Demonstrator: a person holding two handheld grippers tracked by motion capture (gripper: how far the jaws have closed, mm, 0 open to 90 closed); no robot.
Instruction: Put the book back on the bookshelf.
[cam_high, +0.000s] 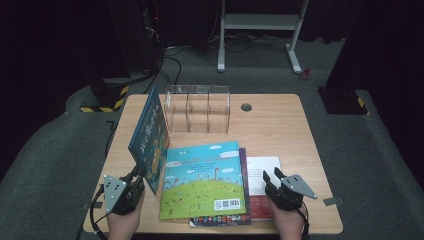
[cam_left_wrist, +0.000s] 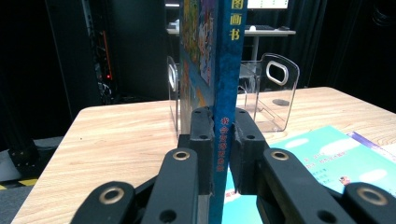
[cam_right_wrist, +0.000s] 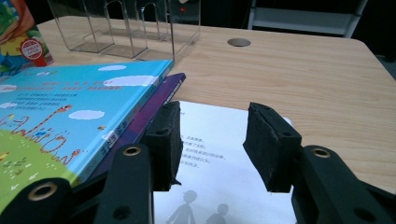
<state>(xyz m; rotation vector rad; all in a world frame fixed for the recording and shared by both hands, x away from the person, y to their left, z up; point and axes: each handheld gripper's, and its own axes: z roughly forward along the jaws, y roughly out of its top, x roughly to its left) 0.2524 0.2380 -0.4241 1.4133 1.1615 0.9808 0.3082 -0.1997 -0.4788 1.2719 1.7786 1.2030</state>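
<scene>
My left gripper (cam_high: 138, 175) (cam_left_wrist: 223, 135) is shut on the lower spine of a blue picture book (cam_high: 150, 132) (cam_left_wrist: 228, 70). It holds the book upright on the table's left side, in front of a clear acrylic book rack (cam_high: 197, 107) (cam_left_wrist: 275, 88) (cam_right_wrist: 126, 28). A light-blue and green book (cam_high: 205, 180) (cam_right_wrist: 70, 116) lies flat on a purple book (cam_high: 243, 165) (cam_right_wrist: 156, 105). To the right of these, a white book (cam_high: 262, 172) (cam_right_wrist: 224, 177) lies partly under them. My right gripper (cam_high: 272, 176) (cam_right_wrist: 212, 135) stands open just above the white book, with nothing between its pads.
The wooden table (cam_high: 280, 125) has a round cable hole (cam_high: 246, 107) (cam_right_wrist: 239, 42) to the right of the rack. A white metal frame (cam_high: 260, 22) stands on the floor behind the table. A yellow-and-black striped base (cam_high: 105, 100) sits off the table's far left corner.
</scene>
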